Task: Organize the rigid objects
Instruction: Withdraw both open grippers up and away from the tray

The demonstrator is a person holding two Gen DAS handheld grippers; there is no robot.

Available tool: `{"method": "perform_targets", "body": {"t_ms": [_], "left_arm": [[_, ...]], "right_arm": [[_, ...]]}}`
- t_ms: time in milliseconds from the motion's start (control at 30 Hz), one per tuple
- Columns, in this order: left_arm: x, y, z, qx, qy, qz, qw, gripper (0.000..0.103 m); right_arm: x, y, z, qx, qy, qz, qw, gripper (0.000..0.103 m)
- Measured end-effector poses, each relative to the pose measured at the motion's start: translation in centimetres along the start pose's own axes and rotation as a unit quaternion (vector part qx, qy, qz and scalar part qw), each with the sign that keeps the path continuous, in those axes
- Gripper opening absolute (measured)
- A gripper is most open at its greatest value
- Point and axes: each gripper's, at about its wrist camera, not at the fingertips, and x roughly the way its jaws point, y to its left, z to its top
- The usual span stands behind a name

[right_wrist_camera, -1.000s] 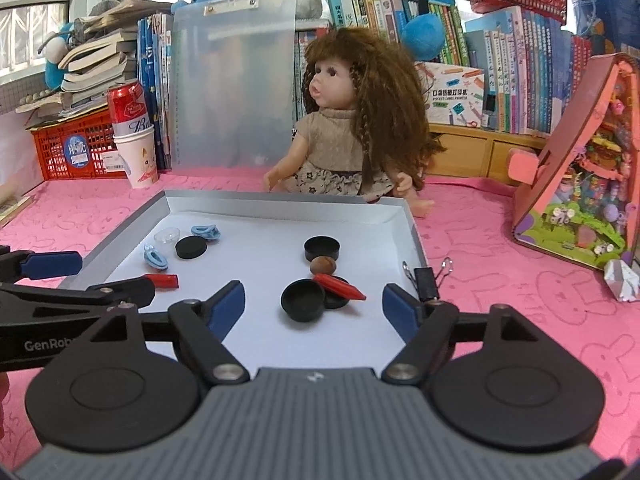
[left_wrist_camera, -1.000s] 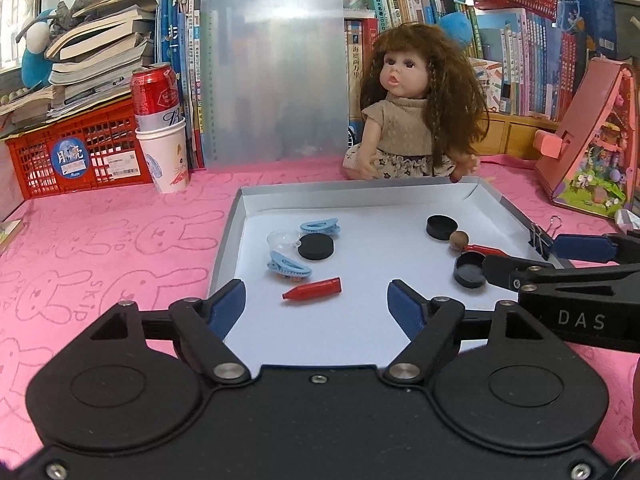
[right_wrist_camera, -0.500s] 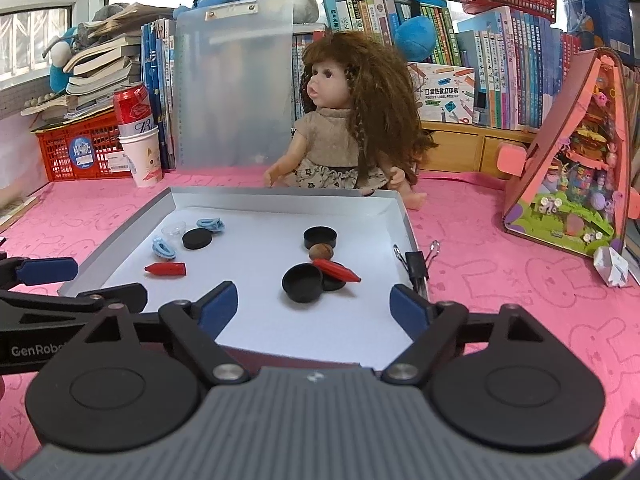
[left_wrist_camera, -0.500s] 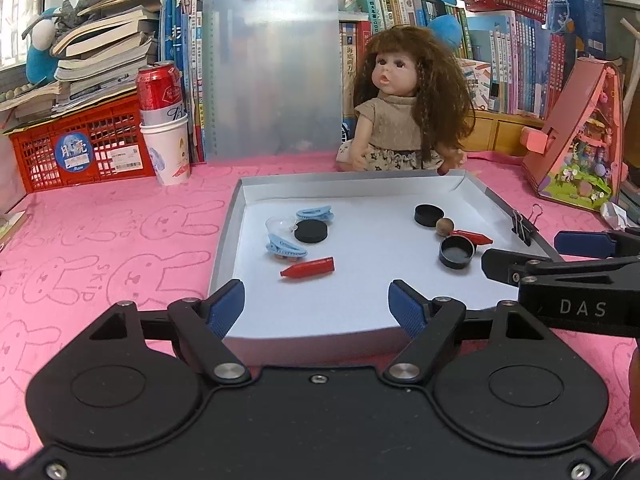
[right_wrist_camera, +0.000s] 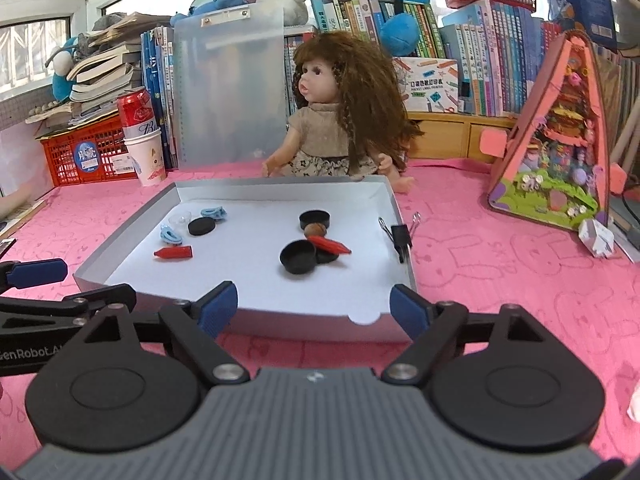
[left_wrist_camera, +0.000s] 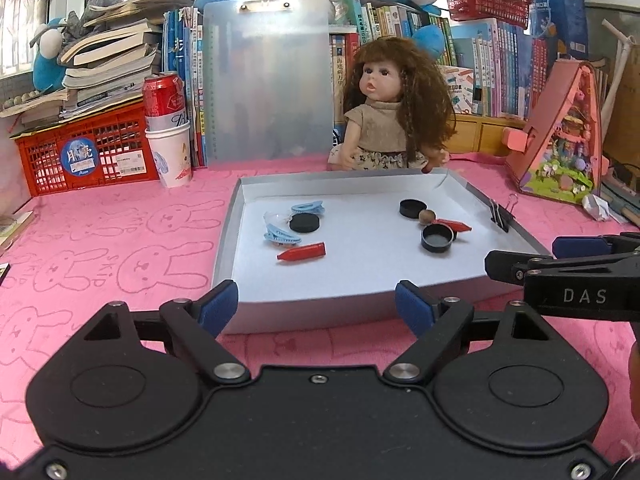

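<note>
One "DAS"-marked right tool [left_wrist_camera: 568, 256]

Left gripper [left_wrist_camera: 316, 306], jaws just opening and empty, before tray [left_wrist_camera: 304, 308] holding red crayon [left_wrist_camera: 302, 251]

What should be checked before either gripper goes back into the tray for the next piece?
1. Left gripper empty, jaws just opened wider: ok.
2. Right gripper open, empty: ok.
3. Both clear of the tray, at its near wall: ok.
4. Red crayon lying alone, free to grasp: ok.
5. Second crayon free of the black cap: not ok, they touch.
6. Binder clip clamped on the rim: cannot tell.
</note>
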Motion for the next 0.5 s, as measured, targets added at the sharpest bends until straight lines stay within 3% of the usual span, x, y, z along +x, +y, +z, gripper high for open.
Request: {"method": "perform_targets", "body": {"t_ms": [500], "left_arm": [[-1.2, -0.8, -2.5, 0.011, 0.026, -0.019, 0.9994, 0.085]], "right_arm": [[-1.5, -0.7, -2.3, -0.023, 0.011, 0.004, 1.0, 0.09]]}}
